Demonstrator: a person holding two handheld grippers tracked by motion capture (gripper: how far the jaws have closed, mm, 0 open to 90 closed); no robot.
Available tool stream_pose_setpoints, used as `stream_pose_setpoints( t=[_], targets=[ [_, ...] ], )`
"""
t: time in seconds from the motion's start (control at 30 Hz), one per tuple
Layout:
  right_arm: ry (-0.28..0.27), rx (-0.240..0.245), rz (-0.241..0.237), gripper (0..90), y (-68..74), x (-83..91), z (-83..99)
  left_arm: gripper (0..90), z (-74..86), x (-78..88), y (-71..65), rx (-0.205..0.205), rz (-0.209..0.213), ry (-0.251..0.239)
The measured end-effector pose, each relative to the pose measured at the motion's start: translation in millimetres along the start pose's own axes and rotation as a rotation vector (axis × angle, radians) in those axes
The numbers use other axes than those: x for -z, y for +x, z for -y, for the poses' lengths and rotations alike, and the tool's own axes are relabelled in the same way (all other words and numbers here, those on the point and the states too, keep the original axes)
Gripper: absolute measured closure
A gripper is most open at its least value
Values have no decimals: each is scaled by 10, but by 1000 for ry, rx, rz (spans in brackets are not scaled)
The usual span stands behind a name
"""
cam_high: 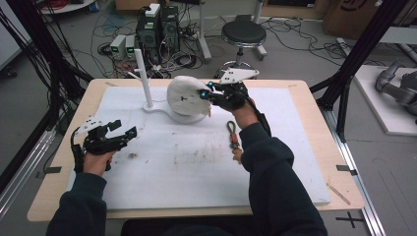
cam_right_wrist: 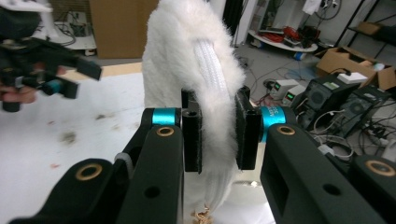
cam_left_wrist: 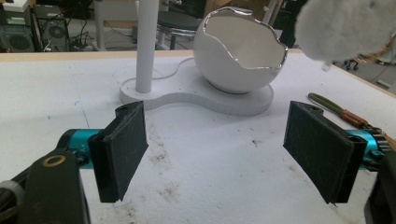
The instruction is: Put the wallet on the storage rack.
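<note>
right gripper [cam_right_wrist: 218, 135] jaws clamped on the white fluffy pouch [cam_right_wrist: 187, 60], held in the air above the eggshell bowl [cam_left_wrist: 243, 56]. left gripper [cam_left_wrist: 224, 154] jaws spread wide, nothing between them. judged: pouch lifted and held; placement into the bowl remains, keyring strap [cam_high: 233, 135] untouched.

A fluffy white pouch [cam_high: 184, 96] with a braided white cord hangs lifted above the egg-shaped bowl [cam_left_wrist: 240, 53], near the table's far edge.
</note>
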State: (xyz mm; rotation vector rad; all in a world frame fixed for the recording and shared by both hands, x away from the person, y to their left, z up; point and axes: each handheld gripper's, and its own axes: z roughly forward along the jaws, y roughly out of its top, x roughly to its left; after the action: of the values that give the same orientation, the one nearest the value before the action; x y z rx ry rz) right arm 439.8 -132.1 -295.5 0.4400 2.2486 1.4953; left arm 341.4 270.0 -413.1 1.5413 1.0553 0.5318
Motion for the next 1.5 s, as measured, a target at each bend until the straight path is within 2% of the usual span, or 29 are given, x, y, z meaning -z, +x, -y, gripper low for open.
stream_pose_setpoints(
  t=[0.17, 0.23, 0.27, 0.4, 0.43, 0.57, 0.77, 0.83, 0.87, 0.93, 0.97, 1.03, 1.1, 1.13, 1.27, 1.37, 1.47, 1.5],
  targets=[
    [5, 29, 24, 772, -121, -171, -73, 224, 1, -17, -17, -5, 12, 8],
    [20, 25, 22, 772, -144, -222, -86, 227, 3, -23, -24, -5, 13, 7],
    [23, 53, 22, 772, -186, -313, -105, 229, 4, -27, -25, -5, 15, 6],
    [55, 68, 21, 772, -251, -453, -158, 230, 5, -33, -27, 0, 19, 6],
    [64, 78, 25, 772, -288, -547, -209, 230, 6, -33, -27, 2, 19, 4],
    [71, 108, 34, 771, -348, -682, -271, 230, 7, -31, -21, 9, 22, 1],
    [89, 126, 53, 770, -426, -817, -254, 231, 4, -26, -29, 7, 27, 0],
    [100, 126, 59, 770, -451, -857, -211, 231, 5, -25, -27, 12, 27, -1],
    [116, 154, 63, 770, -471, -890, -160, 231, 5, -21, -20, 13, 27, 0],
    [134, 166, 70, 770, -478, -910, -85, 231, 4, -20, -15, 15, 25, -2],
    [146, 158, 72, 770, -476, -909, -45, 231, 3, -17, -14, 15, 25, 1],
    [153, 174, 87, 770, -499, -904, 33, 232, 4, -18, -16, 16, 25, 1],
    [186, 170, 82, 770, -484, -890, 102, 233, 5, -22, -17, 17, 30, 2],
    [187, 201, 86, 770, -491, -895, 127, 233, 6, -24, -20, 16, 30, 3],
    [249, 222, 77, 771, -457, -910, 223, 234, 8, -32, -28, 11, 32, 10],
    [267, 233, 71, 772, -436, -931, 265, 234, 9, -30, -30, 14, 32, 11],
    [292, 272, 78, 773, -391, -980, 284, 234, 8, -32, -33, 15, 34, 12],
    [317, 295, 89, 775, -372, -995, 289, 234, 10, -36, -37, 16, 35, 12]
  ],
)
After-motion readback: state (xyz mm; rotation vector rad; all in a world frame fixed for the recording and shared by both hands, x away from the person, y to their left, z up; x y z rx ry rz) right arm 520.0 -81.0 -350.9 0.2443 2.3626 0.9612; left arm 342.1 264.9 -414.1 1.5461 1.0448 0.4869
